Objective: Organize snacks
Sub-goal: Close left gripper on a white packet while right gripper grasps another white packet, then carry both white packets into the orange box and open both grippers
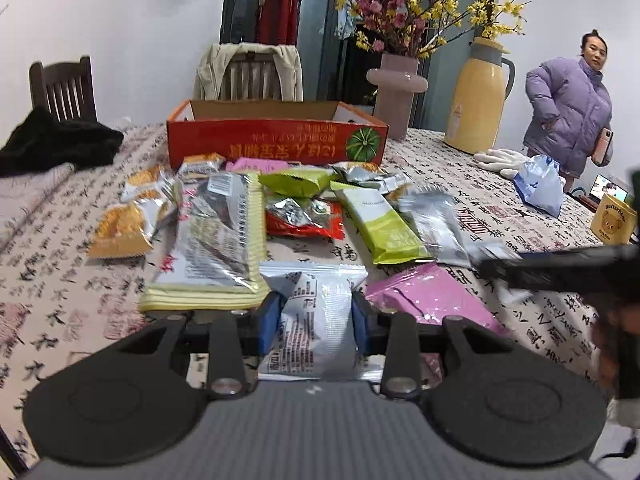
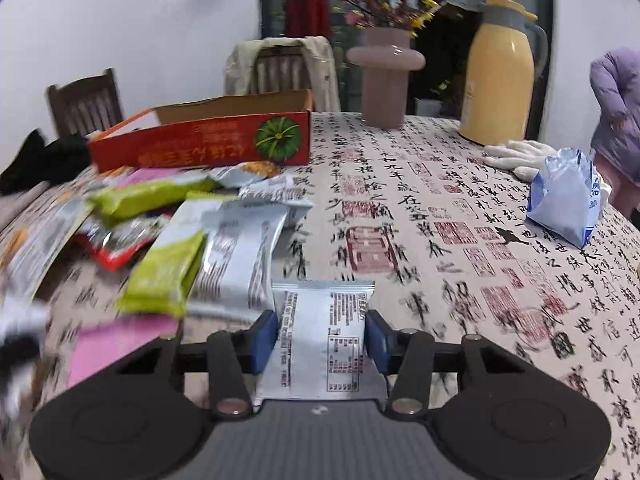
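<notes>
Left hand-held gripper (image 1: pixel 316 312): blue pads (image 1: pixel 269 322) pressed onto both sides of a white snack packet (image 1: pixel 314 320) with black print, pinching it; the packet bulges between the pads, low over the desk (image 1: pixel 60 280). Right hand-held gripper (image 2: pixel 322 338): pads (image 2: pixel 262 338) close on either side of another white printed packet (image 2: pixel 320 344), touching its edges, gripping it; the view is blurred on its left side. Just ahead of the left hand-held gripper, a large yellow-edged silver packet (image 1: pixel 218 248) and a pink packet (image 1: pixel 432 300) flank the held one. Further out lies a loose pile: red foil packet (image 1: pixel 304 220), two green packets (image 1: pixel 380 224), a silver packet (image 1: pixel 434 220), and orange-and-silver small packets (image 1: pixel 128 224) on the left. Behind the pile, a red cardboard box (image 1: pixel 276 140) stands open-topped with a green pumpkin picture on its front. The desk has a calligraphy-printed cloth. In the right wrist view the same pile lies left of the hand-held gripper, with bare cloth to the right. At the far edge: pink vase (image 1: pixel 394 88) with flowers, yellow thermos jug (image 1: pixel 478 100), white gloves (image 1: pixel 500 160), pale blue plastic bag (image 1: pixel 540 184), and a yellow bear mug (image 1: pixel 612 220). Black cloth (image 1: pixel 56 144) sits at left. There are chairs behind, one draped with a beige jacket (image 1: pixel 248 72). A person in a lilac puffer coat (image 1: pixel 568 112) stands at right.
</notes>
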Motion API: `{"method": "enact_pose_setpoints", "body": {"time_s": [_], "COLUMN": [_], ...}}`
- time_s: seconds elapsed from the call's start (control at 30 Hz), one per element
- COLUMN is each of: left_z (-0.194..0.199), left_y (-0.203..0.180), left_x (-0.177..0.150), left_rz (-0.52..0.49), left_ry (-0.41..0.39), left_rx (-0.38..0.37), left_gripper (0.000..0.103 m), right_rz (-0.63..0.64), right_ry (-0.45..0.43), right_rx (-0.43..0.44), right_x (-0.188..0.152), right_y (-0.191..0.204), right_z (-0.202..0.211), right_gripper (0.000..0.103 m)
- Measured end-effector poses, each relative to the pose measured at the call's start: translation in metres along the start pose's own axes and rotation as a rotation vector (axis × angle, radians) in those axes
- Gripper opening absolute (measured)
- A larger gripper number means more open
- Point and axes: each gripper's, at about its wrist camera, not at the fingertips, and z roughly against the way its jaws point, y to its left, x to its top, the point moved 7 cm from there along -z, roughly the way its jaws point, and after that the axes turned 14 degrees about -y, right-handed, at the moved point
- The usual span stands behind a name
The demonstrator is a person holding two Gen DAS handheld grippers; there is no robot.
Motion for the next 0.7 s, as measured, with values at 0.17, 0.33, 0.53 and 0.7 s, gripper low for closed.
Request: {"method": "enact_pose_setpoints", "body": {"time_s": [0.17,0.33,0.53,0.7], "left_z": [0.014,0.012,-0.012,-0.082], "left_y": [0.015,0.033,0.066,0.109], "left_x": [0.007,0.016,0.069,0.149], "left_rz": [0.020,0.045,0.074,0.052], "left_ry": [-0.012,-0.014,-0.051,-0.079], "left_rx": [0.014,0.069,0.024,0.059], "left_gripper": [0.037,0.037,0.037,0.037], "right_rz": [0.011,0.009,0.055,0.088], "right_ry": [-0.034,-0.078,-0.156,-0.203], "right_rx": [0.045,0.071,0.152,0.246], "right_x": [-0.002,0.011,0.058,0.140], "right_y": [-0.001,0.003,0.011,0.013], "right_z": [0.046,0.055,0.045,0.002], "right_gripper": [0.041,0.041,0.041,0.041]}}
